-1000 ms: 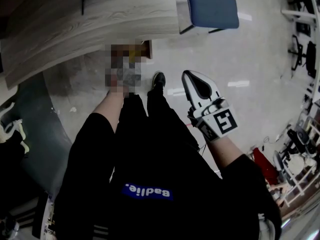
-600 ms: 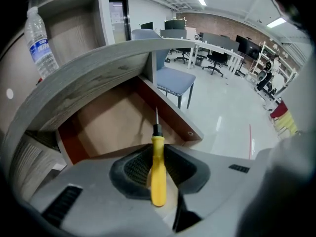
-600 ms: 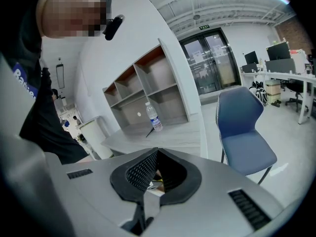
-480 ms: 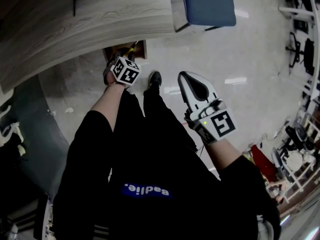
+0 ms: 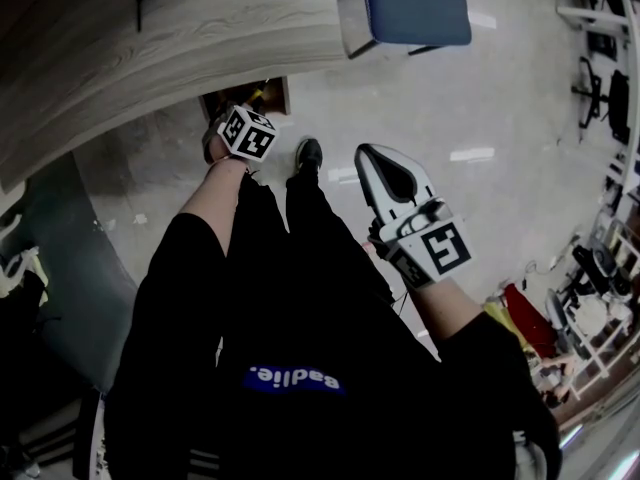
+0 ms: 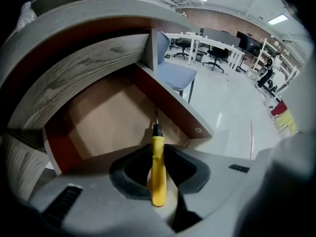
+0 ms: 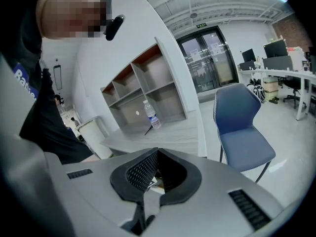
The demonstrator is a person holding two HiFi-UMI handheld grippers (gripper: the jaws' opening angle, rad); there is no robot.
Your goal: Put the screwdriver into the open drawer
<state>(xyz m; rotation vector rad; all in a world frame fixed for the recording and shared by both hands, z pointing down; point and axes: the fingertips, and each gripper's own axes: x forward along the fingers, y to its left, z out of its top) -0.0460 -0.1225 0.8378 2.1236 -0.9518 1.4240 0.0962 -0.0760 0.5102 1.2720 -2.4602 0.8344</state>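
Observation:
My left gripper [image 6: 157, 151] is shut on a screwdriver [image 6: 158, 169] with a yellow handle. Its thin dark shaft points down into the open wooden drawer [image 6: 106, 115], just inside the drawer's right wall, and the tip hangs above the brown bottom. In the head view the left gripper's marker cube [image 5: 247, 133] sits right over the drawer [image 5: 225, 101] under the desk edge, with a bit of the yellow screwdriver [image 5: 262, 91] showing. My right gripper [image 5: 375, 158] is held up at waist height, away from the drawer, its jaws shut with nothing between them [image 7: 157, 151].
The curved wood-grain desk [image 5: 180, 38] overhangs the drawer. A blue chair [image 5: 415, 8] stands to its right, and a water bottle [image 7: 151, 116] is on the desk. My shoe [image 5: 309, 154] is just beside the drawer. Equipment clutters the floor at right [image 5: 590, 298].
The left gripper has sunk a little towards the drawer with the screwdriver still in it. The right gripper has stayed where it was.

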